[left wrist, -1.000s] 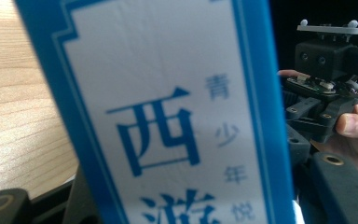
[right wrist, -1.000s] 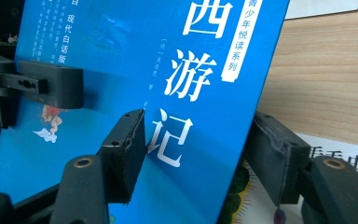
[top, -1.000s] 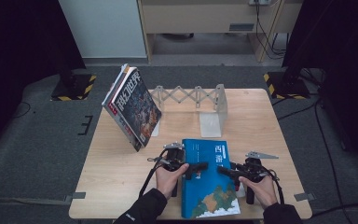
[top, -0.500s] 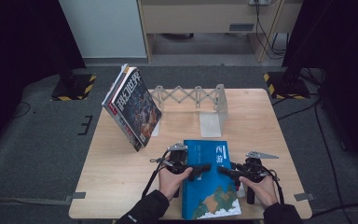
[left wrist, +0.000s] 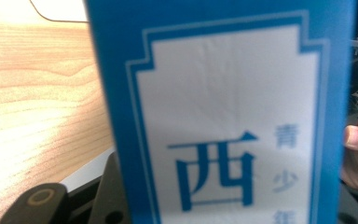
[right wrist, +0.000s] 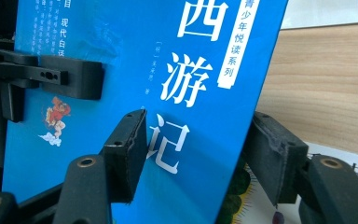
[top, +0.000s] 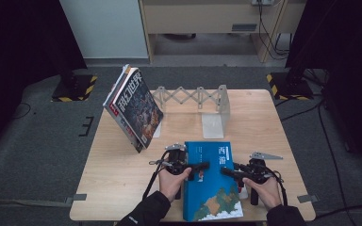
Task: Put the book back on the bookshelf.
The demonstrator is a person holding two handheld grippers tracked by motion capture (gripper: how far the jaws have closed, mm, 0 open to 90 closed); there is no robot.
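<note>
A blue book [top: 212,183] with white Chinese title characters lies at the front middle of the wooden table [top: 122,188]. My left gripper [top: 200,165] is shut on its left edge; from the right gripper view one of its pads [right wrist: 70,77] rests on the cover. The left gripper view has the cover [left wrist: 223,116] very close over the jaws. My right gripper [top: 227,171] is at the book's right edge. It is open [right wrist: 200,140], one pad against the cover [right wrist: 121,60] and the other behind the edge.
Several books [top: 134,110] lean tilted at the back left of the table. An expanding metal book rack [top: 193,99] with a flat end plate [top: 214,125] stands at the back middle. A white-covered book [right wrist: 345,161] lies under the blue one's right side.
My left gripper has shifted slightly right, farther onto the blue book's cover. The right gripper and the book have hardly moved.
</note>
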